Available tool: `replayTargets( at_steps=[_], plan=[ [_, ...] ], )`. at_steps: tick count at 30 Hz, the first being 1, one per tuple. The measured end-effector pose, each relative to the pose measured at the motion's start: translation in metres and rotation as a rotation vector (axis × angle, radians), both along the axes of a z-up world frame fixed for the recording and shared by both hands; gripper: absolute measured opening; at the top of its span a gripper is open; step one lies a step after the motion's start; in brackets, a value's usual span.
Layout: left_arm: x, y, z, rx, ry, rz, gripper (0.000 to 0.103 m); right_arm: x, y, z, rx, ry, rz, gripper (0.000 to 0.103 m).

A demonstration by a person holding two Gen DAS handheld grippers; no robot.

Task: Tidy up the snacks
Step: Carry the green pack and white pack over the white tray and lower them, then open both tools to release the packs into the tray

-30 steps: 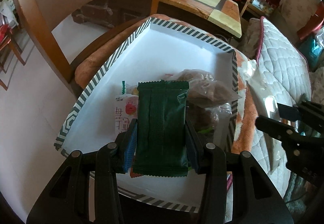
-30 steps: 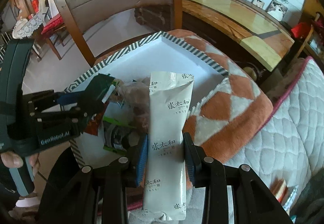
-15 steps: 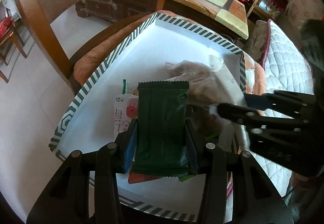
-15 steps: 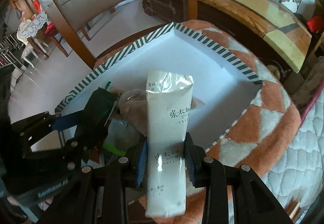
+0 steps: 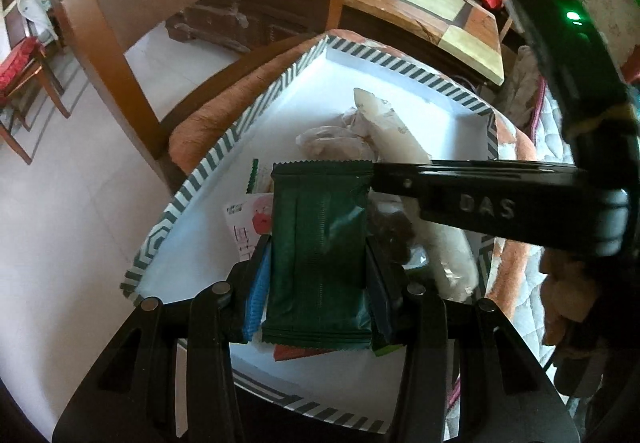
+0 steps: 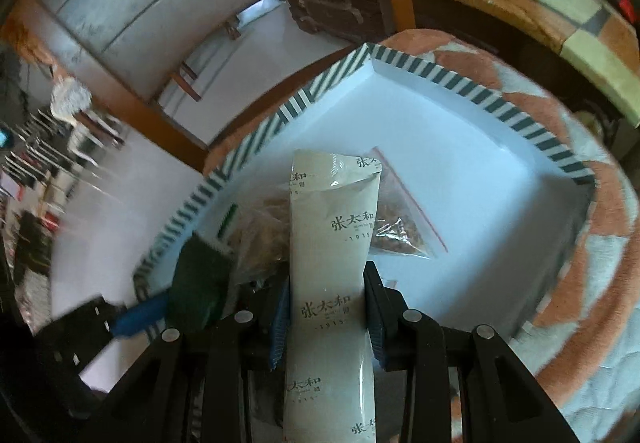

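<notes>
The right gripper (image 5: 404, 183) is reaching across the striped box (image 5: 208, 167), crowding the clear snack bags (image 6: 400, 227) inside. Its jaws are clamping a cream packet (image 6: 332, 243); the left gripper (image 5: 318, 255) is clamping a dark green packet (image 5: 318, 235) above the box.

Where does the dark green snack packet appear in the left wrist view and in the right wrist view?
Left wrist view: the dark green snack packet is at centre bottom, clamped in the left gripper.
Right wrist view: it is at lower left, blurred, beside the cream stick pack that the right gripper holds.
Shared landmark: the striped rim of the white tray.
</notes>
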State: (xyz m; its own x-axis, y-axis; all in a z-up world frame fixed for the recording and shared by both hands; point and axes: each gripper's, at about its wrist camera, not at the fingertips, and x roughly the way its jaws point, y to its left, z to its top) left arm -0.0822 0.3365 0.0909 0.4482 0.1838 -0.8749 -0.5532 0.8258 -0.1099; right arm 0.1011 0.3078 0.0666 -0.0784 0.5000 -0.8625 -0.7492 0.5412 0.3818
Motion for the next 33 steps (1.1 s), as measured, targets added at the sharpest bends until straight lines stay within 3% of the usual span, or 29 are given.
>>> replayTargets(
  at_steps=[3,5,7,13,21,33],
  plan=[
    [-0.002,-0.002,0.002,0.016,-0.007,0.010,0.044,-0.002,-0.002,0.001,0.034,0.026,-0.018,0.035],
    [-0.003,-0.004,0.004,0.030,-0.009,0.018,0.044,0.000,-0.015,0.006,0.073,0.040,-0.061,0.048],
    [-0.004,-0.007,0.007,0.032,-0.014,0.025,0.046,-0.002,-0.029,0.015,0.101,0.031,-0.084,0.051],
    [-0.006,-0.024,0.022,0.084,-0.039,0.011,0.049,-0.012,-0.073,0.038,0.123,-0.022,-0.132,0.053],
    [-0.008,-0.047,0.042,0.156,-0.068,-0.029,0.054,-0.019,-0.112,0.052,0.151,-0.011,-0.174,0.054],
    [0.009,-0.106,0.056,0.181,-0.096,-0.154,0.055,-0.043,-0.192,0.063,0.133,-0.057,-0.257,0.055]
  ],
)
